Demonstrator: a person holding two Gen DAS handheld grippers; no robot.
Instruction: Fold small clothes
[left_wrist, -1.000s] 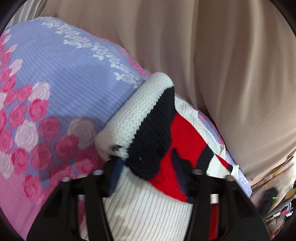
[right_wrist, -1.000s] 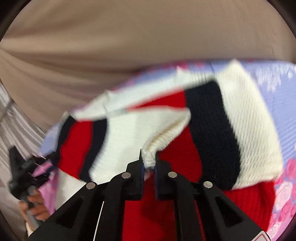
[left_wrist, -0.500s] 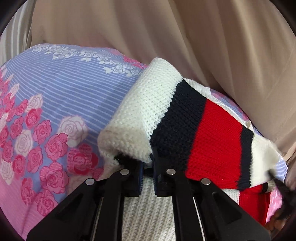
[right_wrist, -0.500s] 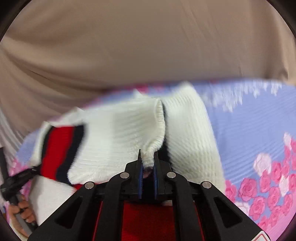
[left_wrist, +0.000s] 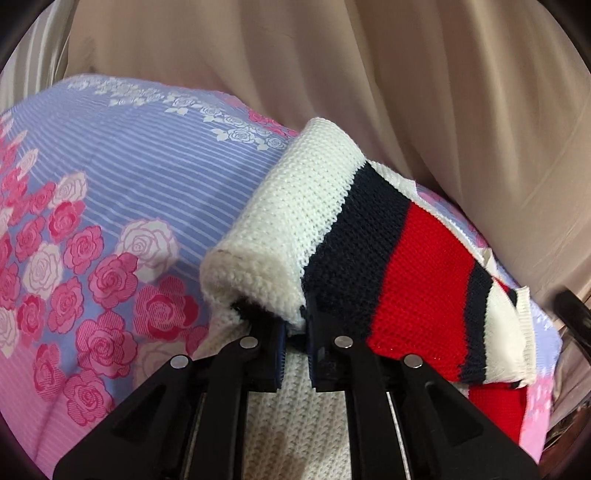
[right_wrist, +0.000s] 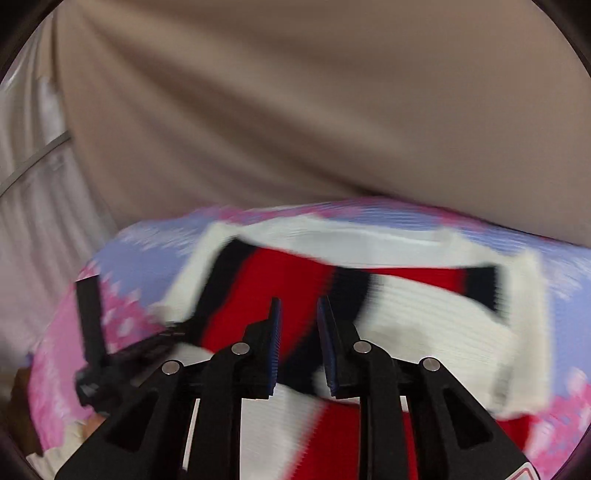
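A knitted sweater (left_wrist: 402, 273) in white, navy and red stripes lies on the floral bedsheet (left_wrist: 122, 173). My left gripper (left_wrist: 295, 326) is shut on a folded white edge of the sweater and holds it a little off the white body below. In the blurred right wrist view, my right gripper (right_wrist: 298, 321) hovers over the sweater (right_wrist: 436, 317). Its jaws are opening and nothing is pinched between the pads. The left gripper (right_wrist: 92, 332) shows as a dark shape at the sweater's left side.
A beige curtain (left_wrist: 406, 92) hangs close behind the bed and fills the upper part of both views (right_wrist: 295, 110). The bedsheet (right_wrist: 565, 273) with pink roses extends to the left and near side.
The left gripper shut on the sweater's white fold and sank a little. The right gripper let go of the white edge it held and swung away across the sweater.
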